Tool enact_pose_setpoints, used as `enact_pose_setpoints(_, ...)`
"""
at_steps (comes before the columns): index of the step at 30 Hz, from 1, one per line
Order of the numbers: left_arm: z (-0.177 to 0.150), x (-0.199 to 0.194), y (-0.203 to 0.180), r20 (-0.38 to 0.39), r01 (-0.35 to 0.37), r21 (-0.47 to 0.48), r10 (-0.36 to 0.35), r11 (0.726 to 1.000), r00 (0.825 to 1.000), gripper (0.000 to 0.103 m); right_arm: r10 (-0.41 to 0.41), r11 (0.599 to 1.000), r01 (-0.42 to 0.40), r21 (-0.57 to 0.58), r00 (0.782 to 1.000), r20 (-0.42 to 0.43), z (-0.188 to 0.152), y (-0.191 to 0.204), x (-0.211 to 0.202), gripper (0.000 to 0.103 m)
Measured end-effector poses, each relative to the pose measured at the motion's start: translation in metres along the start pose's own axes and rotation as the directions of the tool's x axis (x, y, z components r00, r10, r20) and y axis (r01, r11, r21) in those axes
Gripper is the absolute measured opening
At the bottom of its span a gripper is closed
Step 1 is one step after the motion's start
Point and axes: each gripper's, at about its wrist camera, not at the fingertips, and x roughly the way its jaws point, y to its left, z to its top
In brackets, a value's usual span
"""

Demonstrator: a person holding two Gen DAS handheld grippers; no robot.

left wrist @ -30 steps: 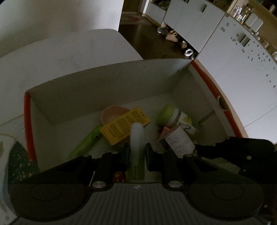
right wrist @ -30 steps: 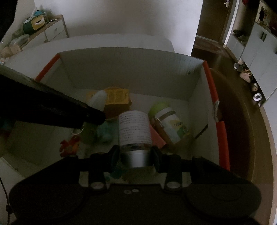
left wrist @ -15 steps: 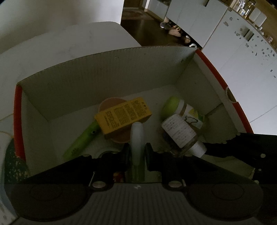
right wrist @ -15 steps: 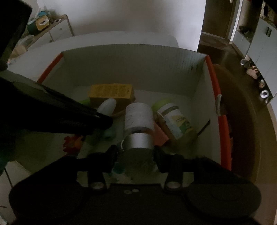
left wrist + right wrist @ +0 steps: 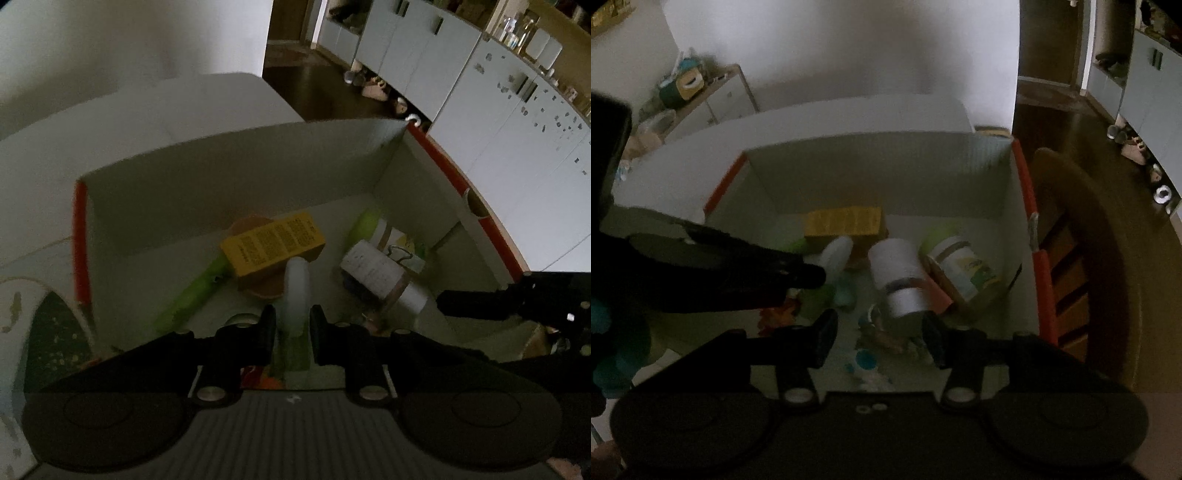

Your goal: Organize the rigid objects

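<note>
A cardboard box with orange edges holds the sorted items. My left gripper is shut on a green tube with a white cap, held over the box floor. In the right wrist view the tube's white cap shows beside the left gripper's fingers. My right gripper has its jaws opening. A white-labelled bottle with a silver cap lies on the box floor, its cap end between the spread fingers, the left pad well off it. A yellow carton and a green-lidded jar lie beside the bottle.
A long green item lies left of the carton. Small bits, an orange toy and a blue cap, litter the box's near end. A wooden chair stands right of the box. A green patterned plate sits left.
The right jaws have spread off the silver-capped bottle, which now rests in the box, and the right gripper has pulled back and up. The left gripper keeps its hold on the tube.
</note>
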Motion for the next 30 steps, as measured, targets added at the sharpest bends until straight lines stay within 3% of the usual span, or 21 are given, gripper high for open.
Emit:
enact_pose_setpoints(2, -0.003, -0.009, 0.003, 0.019, 0.006, 0.006, -0.006, 1.000, 1.000, 0.019, -0.002, 1.000, 0.002, 0.010, 1.000, 0.024, 0.000, 0.003, -0.007, 0.065)
enact_pose_setpoints(10, -0.015, -0.049, 0.015, 0.117, 0.003, 0.082, -0.012, 0.997, 0.993, 0.019, -0.021, 0.999, 0.017, 0.043, 0.995, 0.093, -0.007, 0.025, -0.029, 0.067)
enact_pose_setpoints(12, -0.019, -0.059, 0.019, 0.138, 0.007, 0.099, -0.021, 0.995, 0.990, 0.019, -0.028, 0.999, 0.023, 0.048, 0.994, 0.110, -0.009, 0.033, -0.034, 0.073)
enact_pose_setpoints(22, -0.040, -0.097, 0.044, 0.198, 0.029, 0.157, -0.061, 0.987, 0.978, 0.019, -0.070, 0.995, 0.054, 0.083, 0.977, 0.200, -0.020, 0.074, -0.054, 0.079)
enact_pose_setpoints(24, -0.045, -0.105, 0.048, 0.211, 0.030, 0.170, -0.066, 0.985, 0.975, 0.026, -0.080, 0.994, 0.061, 0.095, 0.973, 0.214, -0.022, 0.081, -0.058, 0.081)
enact_pose_setpoints(26, -0.050, -0.113, 0.054, 0.227, 0.036, 0.173, -0.075, 0.984, 0.971, 0.046, -0.089, 0.992, 0.065, 0.112, 0.970, 0.225, -0.025, 0.086, -0.061, 0.082)
enact_pose_setpoints(27, -0.052, -0.117, 0.057, 0.238, 0.038, 0.173, -0.079, 0.984, 0.968, 0.051, -0.092, 0.991, 0.066, 0.118, 0.968, 0.232, -0.027, 0.089, -0.063, 0.083)
enact_pose_setpoints(30, -0.060, -0.129, 0.063, 0.271, 0.031, 0.180, -0.080, 0.983, 0.959, 0.056, -0.108, 0.990, 0.080, 0.120, 0.963, 0.247, -0.030, 0.099, -0.068, 0.086)
